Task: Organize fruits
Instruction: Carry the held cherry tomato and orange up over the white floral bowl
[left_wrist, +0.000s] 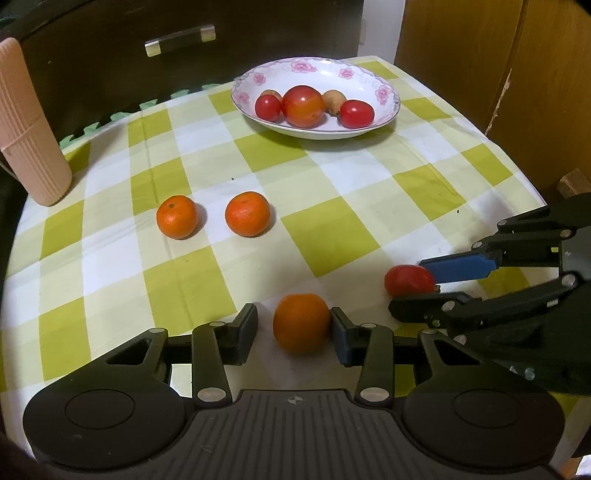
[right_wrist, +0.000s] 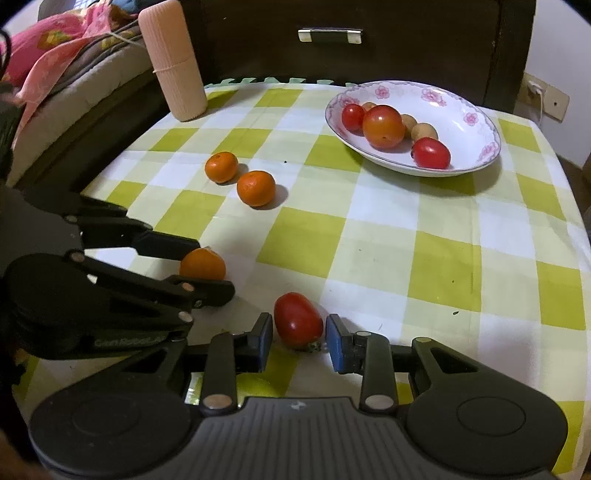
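my left tool (left_wrist: 293, 328) is open around an orange (left_wrist: 301, 323), my right tool (right_wrist: 298, 334) open around a tomato (right_wrist: 297, 319), both ready to grab for the far plate (right_wrist: 476, 162).

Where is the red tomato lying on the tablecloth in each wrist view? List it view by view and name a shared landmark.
Left wrist view: the red tomato sits at lower right, between the fingers of the right gripper.
Right wrist view: it sits at bottom centre, between that gripper's own fingers.
Shared landmark: the flowered plate at the table's far side.
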